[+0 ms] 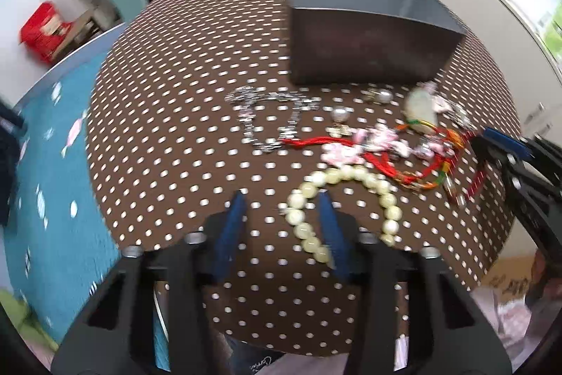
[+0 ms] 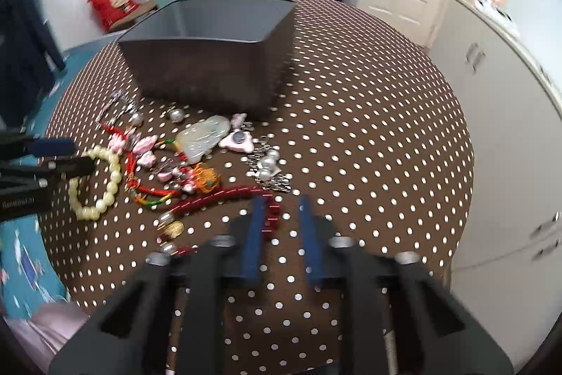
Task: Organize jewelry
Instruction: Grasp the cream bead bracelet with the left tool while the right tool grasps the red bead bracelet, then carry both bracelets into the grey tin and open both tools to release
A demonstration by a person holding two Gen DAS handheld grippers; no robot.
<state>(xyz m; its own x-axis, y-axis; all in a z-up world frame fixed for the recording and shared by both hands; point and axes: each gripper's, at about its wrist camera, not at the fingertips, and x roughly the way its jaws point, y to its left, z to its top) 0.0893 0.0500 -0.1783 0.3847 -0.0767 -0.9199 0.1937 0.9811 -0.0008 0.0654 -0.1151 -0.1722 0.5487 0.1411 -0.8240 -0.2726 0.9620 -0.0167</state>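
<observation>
A pile of jewelry lies on a round brown polka-dot table in front of a dark grey box. My left gripper is open, just above the table; its right finger overlaps the cream bead bracelet. A silver chain, pink charms and red cords lie beyond. My right gripper is open, its left finger beside the dark red bead strand. The box, the bracelet and a pale jade pendant show in the right wrist view.
The right gripper enters the left wrist view at the right edge; the left gripper enters the right wrist view at the left edge. A blue patterned rug lies below the table. White cabinets stand at the right.
</observation>
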